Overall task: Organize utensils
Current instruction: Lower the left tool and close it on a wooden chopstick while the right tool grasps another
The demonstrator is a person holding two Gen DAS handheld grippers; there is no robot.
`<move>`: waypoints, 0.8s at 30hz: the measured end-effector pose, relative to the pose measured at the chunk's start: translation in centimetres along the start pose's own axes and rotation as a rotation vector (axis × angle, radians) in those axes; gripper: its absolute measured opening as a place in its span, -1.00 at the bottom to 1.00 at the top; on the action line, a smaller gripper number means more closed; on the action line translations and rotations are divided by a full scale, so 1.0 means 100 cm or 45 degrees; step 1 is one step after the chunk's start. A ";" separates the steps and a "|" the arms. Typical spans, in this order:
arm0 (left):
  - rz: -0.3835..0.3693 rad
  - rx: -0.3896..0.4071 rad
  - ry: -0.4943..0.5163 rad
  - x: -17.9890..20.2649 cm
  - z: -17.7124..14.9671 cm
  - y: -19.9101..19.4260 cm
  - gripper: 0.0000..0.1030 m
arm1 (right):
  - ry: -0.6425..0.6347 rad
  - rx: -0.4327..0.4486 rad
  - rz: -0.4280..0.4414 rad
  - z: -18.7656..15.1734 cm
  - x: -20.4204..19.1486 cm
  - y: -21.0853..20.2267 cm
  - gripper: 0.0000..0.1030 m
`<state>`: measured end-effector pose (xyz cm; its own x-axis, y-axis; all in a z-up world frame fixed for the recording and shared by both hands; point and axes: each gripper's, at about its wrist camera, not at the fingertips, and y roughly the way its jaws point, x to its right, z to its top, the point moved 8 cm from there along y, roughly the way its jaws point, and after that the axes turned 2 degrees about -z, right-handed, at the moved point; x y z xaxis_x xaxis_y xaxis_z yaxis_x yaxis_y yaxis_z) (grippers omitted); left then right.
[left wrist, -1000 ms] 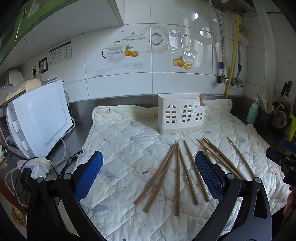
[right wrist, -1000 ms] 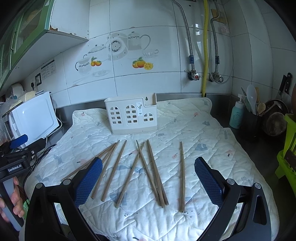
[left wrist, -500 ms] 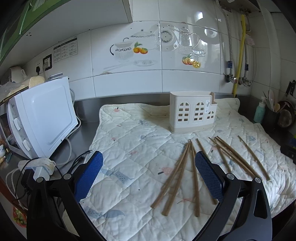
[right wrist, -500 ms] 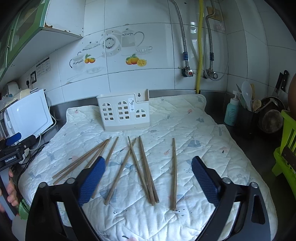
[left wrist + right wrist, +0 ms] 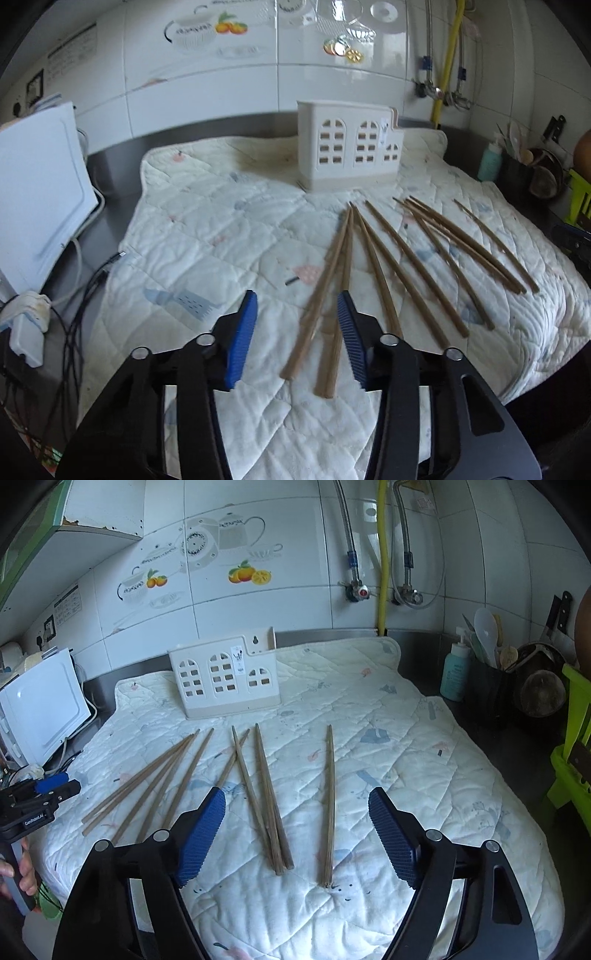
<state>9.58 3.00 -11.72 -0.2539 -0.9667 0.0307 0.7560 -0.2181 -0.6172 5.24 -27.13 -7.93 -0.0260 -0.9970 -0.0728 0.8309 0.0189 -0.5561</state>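
Relative to the earlier frames, both grippers sit lower and nearer the quilted mat, and the chopsticks loom larger in each wrist view. The left gripper has just been closing: its blue pads, previously wide, now stand roughly a third apart. The right gripper has also just been narrowing, though its jaws remain broadly spread.

Container: a cream utensil holder with arched window cut-outs stands upright at the far side of the mat, close to the tiled wall. Its interior cannot be seen from either view; no utensil projects above its rim. At the right edge of the counter a dark pot holds a white rice paddle and wooden spoons, with a teal bottle just beside it.

Task objects: the wooden chopsticks lie loose on the mat in front of the holder, fanned outward toward the cameras, none yet in the holder.

Left gripper: the near ends of the two leftmost chopsticks lie in the gap between the pads, next to the right-hand pad; the pads do not clamp them.

Right gripper: a crossed bundle of chopsticks and a single chopstick lie within the span of the open jaws, untouched. A white appliance stands off the mat at left.
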 end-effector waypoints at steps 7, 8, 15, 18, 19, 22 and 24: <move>-0.067 -0.087 0.073 0.005 -0.016 0.022 -0.30 | -0.001 -0.046 -0.009 -0.012 0.005 0.014 0.33; -0.072 -0.096 0.077 0.005 -0.017 0.023 -0.37 | 0.004 -0.054 -0.010 -0.014 0.006 0.016 0.29; -0.087 -0.143 0.092 0.002 -0.025 0.037 -0.40 | 0.026 -0.094 -0.020 -0.022 0.015 0.029 0.13; -0.081 -0.159 0.114 0.004 -0.026 0.043 -0.40 | 0.034 -0.109 -0.022 -0.024 0.017 0.034 0.06; -0.085 -0.157 0.118 0.004 -0.026 0.044 -0.40 | 0.036 -0.113 -0.025 -0.024 0.017 0.035 0.04; -0.084 -0.151 0.130 0.005 -0.026 0.045 -0.49 | 0.041 -0.124 -0.024 -0.026 0.020 0.040 -0.03; -0.072 -0.148 0.150 0.007 -0.026 0.045 -0.58 | 0.048 -0.132 -0.021 -0.028 0.021 0.042 -0.12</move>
<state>11.27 1.71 -16.55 -0.3686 -0.9294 -0.0203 0.6653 -0.2485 -0.7040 7.13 -28.92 -12.71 -0.0616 -0.9938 -0.0925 0.7685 0.0119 -0.6398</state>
